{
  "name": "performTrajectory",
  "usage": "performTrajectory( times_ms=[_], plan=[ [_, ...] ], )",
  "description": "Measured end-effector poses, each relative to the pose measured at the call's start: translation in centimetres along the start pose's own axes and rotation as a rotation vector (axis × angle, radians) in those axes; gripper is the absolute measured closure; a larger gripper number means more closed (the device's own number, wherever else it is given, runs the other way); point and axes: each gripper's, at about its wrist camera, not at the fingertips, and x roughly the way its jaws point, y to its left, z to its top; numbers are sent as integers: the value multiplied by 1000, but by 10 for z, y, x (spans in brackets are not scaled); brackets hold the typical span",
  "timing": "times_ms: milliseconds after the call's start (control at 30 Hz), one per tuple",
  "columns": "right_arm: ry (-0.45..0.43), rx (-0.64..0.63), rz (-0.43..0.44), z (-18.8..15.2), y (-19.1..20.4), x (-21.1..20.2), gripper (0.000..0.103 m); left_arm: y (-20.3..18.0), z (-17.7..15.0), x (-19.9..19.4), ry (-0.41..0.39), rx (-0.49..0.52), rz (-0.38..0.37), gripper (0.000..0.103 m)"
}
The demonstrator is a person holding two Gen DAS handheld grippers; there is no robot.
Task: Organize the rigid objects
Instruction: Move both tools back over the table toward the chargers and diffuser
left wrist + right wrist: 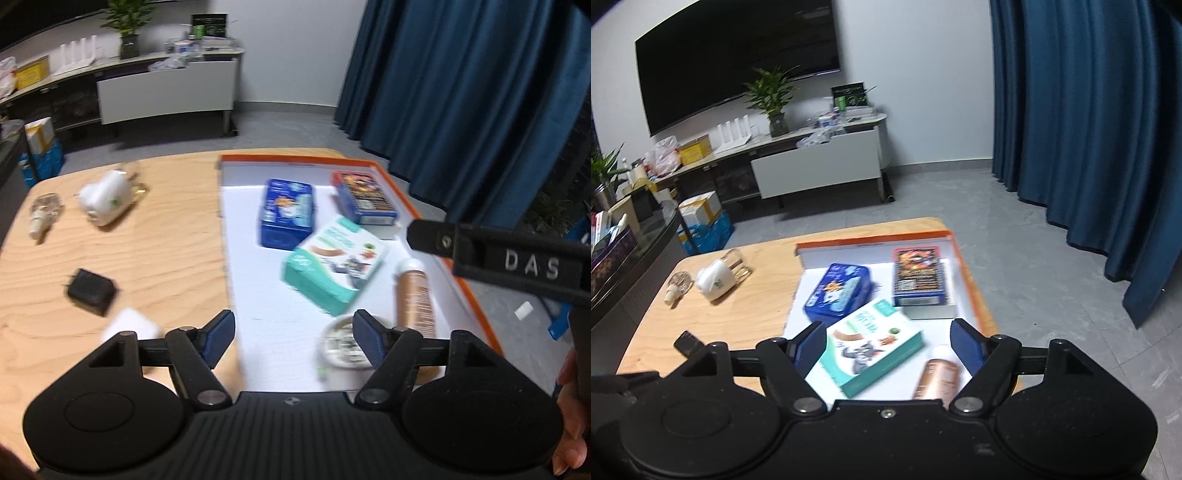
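Currently between picks | left gripper point(293, 338) and right gripper point(888, 345) both spread, empty | boxes already in orange-rimmed tray point(295, 158) | next likely: black adapter point(91, 291) on table point(166, 236).

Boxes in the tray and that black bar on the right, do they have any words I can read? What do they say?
"DAS": raised pale letters on the black bar of the other tool, at the right of the left wrist view.
Blue tin with a cartoon: print too blurred to read.
Teal and white cardboard box: print too blurred.
Dark box with red and orange picture: print and code patch too small.
Tan cylindrical bottle: print too blurred.
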Motion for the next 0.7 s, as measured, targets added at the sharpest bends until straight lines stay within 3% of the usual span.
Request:
performTrajectory(
  times_ms=[567,700],
  plan=[
    [98,-84,134,-8,83,31,14,101,-9,-32,-46,-174,152,23],
    [119,-106,162,-14,96,34,14,126,-17,-41,-71,-229,160,17]
  ],
)
